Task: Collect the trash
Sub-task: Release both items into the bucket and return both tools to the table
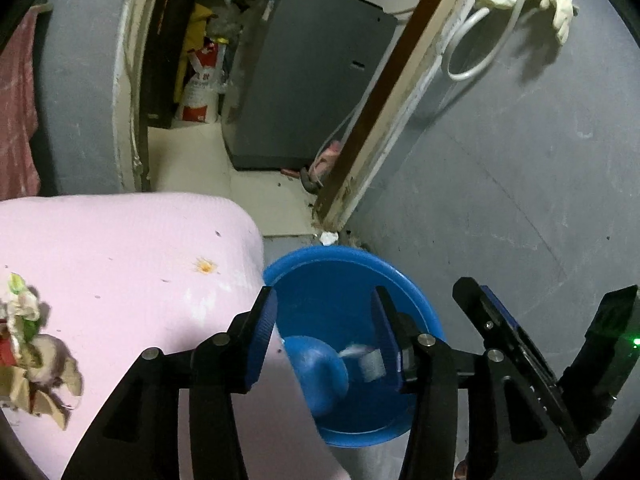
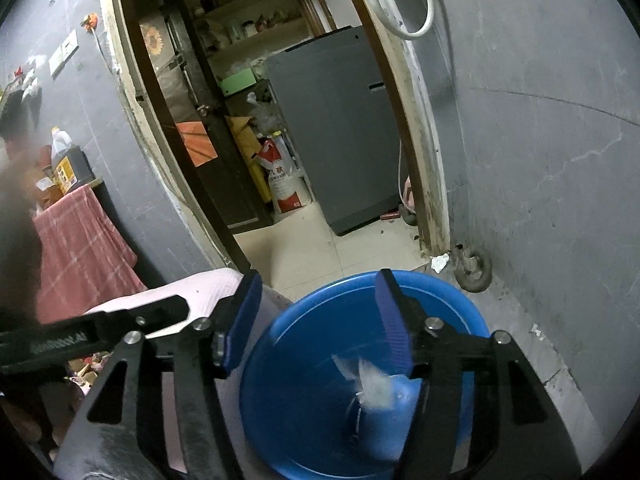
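While both my grippers hang over one blue basin (image 2: 304, 380) at lower center, left gripper (image 1: 324, 336) and right gripper (image 2: 318, 320) gape wide, holding nothing; one blurred white scrap (image 2: 372, 388) lies inside, one crumpled wrapper pile (image 1: 32, 344) on the pink surface (image 1: 132, 264).

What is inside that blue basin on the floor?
Inside the blue basin a blurred white scrap shows above a blue rounded shape. The right gripper's finger hides part of the inside.
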The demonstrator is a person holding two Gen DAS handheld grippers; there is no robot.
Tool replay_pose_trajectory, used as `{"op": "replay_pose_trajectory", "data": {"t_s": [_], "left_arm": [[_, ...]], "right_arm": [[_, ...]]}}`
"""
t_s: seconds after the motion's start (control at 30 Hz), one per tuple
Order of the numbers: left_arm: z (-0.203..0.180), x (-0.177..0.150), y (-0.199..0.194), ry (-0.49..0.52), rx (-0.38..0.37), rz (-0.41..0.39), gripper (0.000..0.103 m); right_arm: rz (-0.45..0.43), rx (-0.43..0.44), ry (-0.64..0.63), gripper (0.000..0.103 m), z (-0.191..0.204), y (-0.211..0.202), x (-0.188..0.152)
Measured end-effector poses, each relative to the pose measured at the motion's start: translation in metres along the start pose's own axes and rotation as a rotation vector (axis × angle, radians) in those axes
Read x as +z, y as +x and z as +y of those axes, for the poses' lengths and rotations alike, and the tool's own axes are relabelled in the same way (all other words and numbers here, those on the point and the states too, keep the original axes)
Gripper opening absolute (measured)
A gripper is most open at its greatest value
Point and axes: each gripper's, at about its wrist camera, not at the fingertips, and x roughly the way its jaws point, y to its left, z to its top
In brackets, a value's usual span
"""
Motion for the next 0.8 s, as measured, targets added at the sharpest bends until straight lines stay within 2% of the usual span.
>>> {"op": "replay_pose_trajectory", "data": {"t_s": [0.13,0.2,0.47,0.57,0.67,0.8], "left_arm": [[0.008,-0.001,-0.025,0.002,0.028,-0.066,0.052],[0.015,-0.001,-0.040,0.006,0.049,-0.112,0.057],[0.053,-0.009,-0.106,-0.008,0.131,-0.305,0.086],[0.066,-0.016,-0.127,-0.016,0.159,-0.358,0.093],[0.082,-0.027,-0.149,-0.030,0.184,-0.419,0.095],[0.094,-0.045,-0.171,-0.025,0.258,-0.474,0.096]], "right_arm": [[-0.053,0.018,-0.010,0.072,0.008,-0.009,0.003],[-0.087,0.037,-0.024,0.081,0.017,-0.015,0.004],[-0.253,0.169,-0.116,0.103,0.070,-0.043,0.003],[-0.303,0.215,-0.141,0.103,0.089,-0.050,0.000],[-0.329,0.256,-0.186,0.103,0.111,-0.054,-0.007],[-0.325,0.320,-0.229,0.103,0.133,-0.054,-0.016]]}}
